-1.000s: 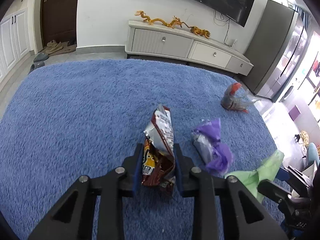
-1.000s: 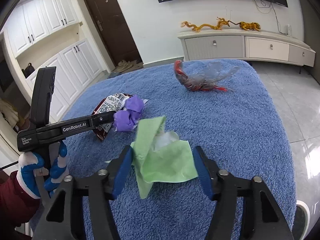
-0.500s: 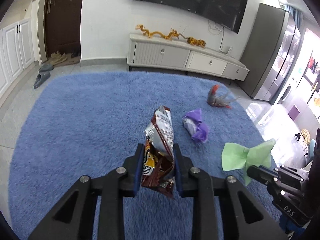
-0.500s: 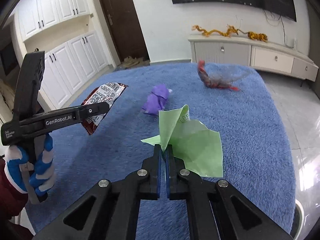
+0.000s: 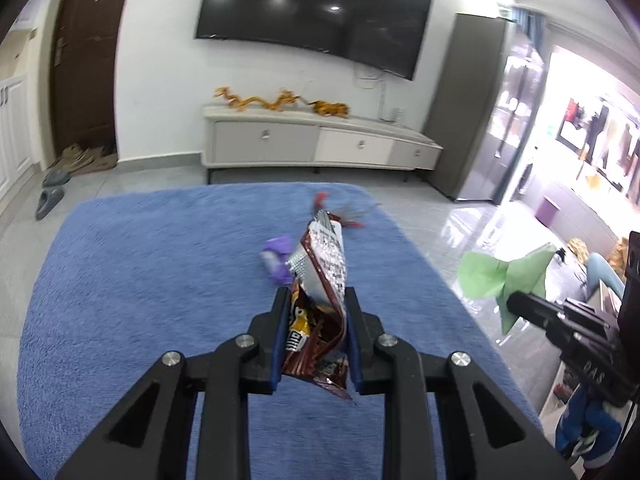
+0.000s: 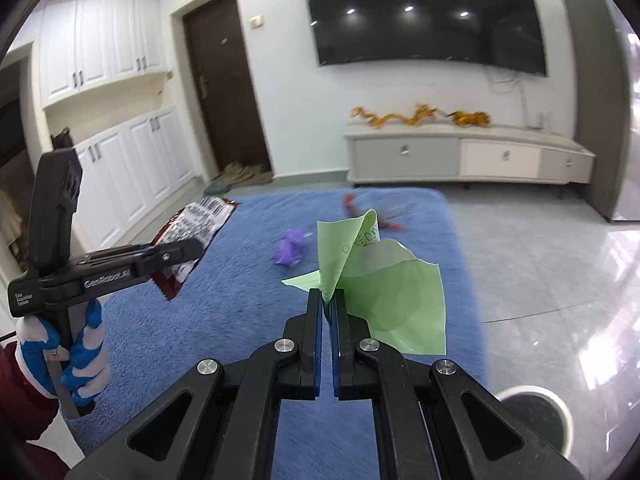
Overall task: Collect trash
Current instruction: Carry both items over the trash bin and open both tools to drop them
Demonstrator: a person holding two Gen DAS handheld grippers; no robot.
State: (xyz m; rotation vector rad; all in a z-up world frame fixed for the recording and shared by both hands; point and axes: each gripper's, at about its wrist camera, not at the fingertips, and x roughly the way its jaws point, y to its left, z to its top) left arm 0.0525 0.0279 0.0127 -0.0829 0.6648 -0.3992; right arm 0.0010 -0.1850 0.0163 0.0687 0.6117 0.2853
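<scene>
L wrist view: left hand-held gripper [image 5: 316, 334] is clamped narrow on a brown snack wrapper [image 5: 320, 280], pads pressing its lower half, top sticking up free, held clear above the blue rug [image 5: 140, 280]. Wrapper looks light, crinkly foil, prob. slick, so a pinch low across the crumpled body suits it. Purple wrapper [image 5: 277, 261] lies on the rug just behind it; a red/clear wrapper [image 5: 332, 210] sits further back near the far edge, blurred. At the right, the right hand-held gripper [image 5: 514, 300] carries green paper [image 5: 500, 276] over the tiled floor.

R wrist view: right hand-held gripper [image 6: 327, 300] has its jaws squeezed nearly together on a corner of the green paper [image 6: 384, 292]; the rest fans out up and to the right, off the rug [image 6: 220, 320]. Thin, soft, v. light sheet; pinch at a fold, prob. flaps when moved. Left hand-held gripper [image 6: 188, 250] w/ snack wrapper [image 6: 192, 232] shows at left in a blue-white gloved hand [image 6: 76, 348]. Purple wrapper [image 6: 292, 246] and red one [image 6: 372, 210] not yet collected.
</scene>
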